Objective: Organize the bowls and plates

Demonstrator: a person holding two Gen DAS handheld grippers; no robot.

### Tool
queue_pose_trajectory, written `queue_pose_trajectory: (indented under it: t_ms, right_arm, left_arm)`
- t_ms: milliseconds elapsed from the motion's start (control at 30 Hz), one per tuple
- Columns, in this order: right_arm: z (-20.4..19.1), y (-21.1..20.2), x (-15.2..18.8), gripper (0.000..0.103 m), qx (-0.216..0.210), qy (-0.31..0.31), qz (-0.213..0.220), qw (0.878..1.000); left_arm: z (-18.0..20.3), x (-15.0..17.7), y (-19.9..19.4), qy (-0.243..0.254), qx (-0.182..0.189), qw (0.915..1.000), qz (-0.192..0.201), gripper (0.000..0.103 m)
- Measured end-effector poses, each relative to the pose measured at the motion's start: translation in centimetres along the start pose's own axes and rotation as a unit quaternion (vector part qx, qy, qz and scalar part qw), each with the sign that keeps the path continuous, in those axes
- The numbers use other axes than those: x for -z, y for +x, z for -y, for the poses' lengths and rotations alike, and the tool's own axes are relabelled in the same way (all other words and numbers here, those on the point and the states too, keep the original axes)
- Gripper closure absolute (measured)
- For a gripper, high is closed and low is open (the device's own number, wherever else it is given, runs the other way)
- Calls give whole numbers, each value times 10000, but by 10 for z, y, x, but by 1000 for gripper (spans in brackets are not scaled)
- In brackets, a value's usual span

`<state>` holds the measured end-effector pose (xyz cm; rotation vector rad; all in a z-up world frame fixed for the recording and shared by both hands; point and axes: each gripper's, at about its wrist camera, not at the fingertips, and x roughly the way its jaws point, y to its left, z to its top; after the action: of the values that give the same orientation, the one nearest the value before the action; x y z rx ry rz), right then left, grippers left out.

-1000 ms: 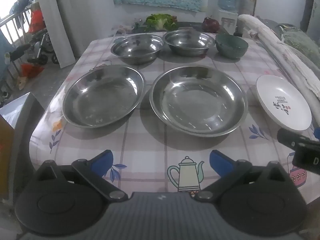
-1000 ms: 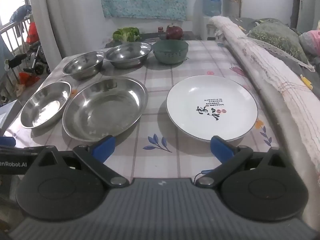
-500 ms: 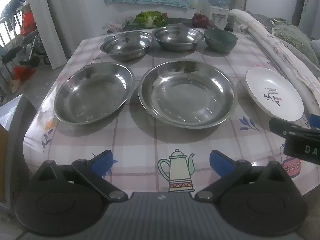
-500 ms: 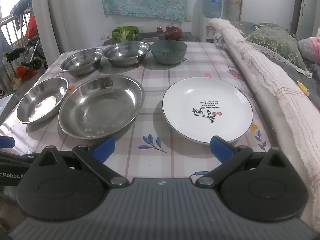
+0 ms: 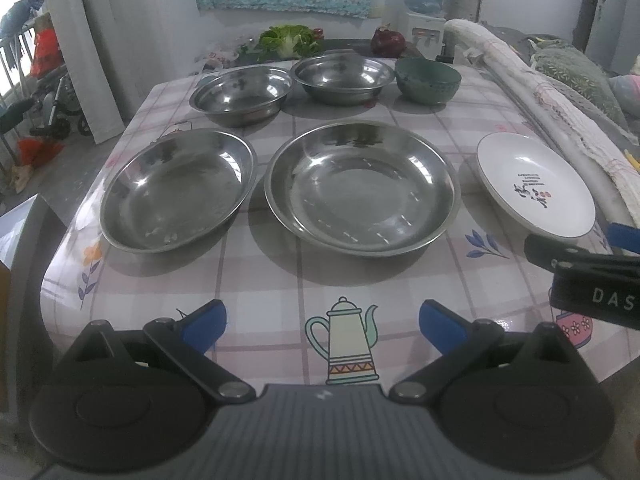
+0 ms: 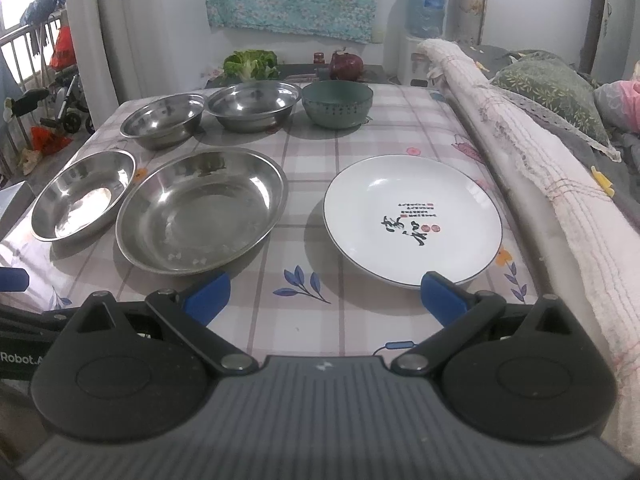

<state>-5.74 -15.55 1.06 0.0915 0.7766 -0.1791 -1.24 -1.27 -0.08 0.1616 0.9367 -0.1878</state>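
a: how did the left tool (image 5: 322, 322) stand?
b: its blue-tipped fingers (image 5: 206, 322) were spread wide and held nothing, low over the near edge of the tabletop (image 5: 276, 280), with a printed teapot between them.
a: and the right tool (image 6: 324, 294)?
b: spread too, empty. its right fingertip sat just at the near rim of the white plate (image 6: 412, 216); i couldn't tell if it touched.
a: what lay ahead of the left tool?
b: just beyond it, a large steel plate (image 5: 362, 188) straight ahead, and an oval steel dish (image 5: 178, 188) ahead to the left, the two close beside each other. the white plate (image 5: 534, 186) was off to the right, apart from them, with the right tool's black body (image 5: 588, 280) poking in near it.
a: farther on?
b: a row of three at the far side: a steel bowl (image 5: 242, 94) left, a second steel bowl (image 5: 344, 78) in the middle, and a green bowl (image 5: 428, 80) right. none were stacked.
a: past the tabletop?
b: leafy greens (image 5: 290, 40) and a dark red round thing (image 5: 387, 42).
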Motion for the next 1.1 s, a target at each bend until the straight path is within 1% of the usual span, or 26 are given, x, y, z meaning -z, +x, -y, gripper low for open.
queue_pose_trajectory:
  t_ms: [1100]
  right_arm:
    - [-5, 2, 4, 1, -34, -26, -63, 10000]
  left_arm:
    - [-6, 1, 4, -71, -33, 10000, -54, 0]
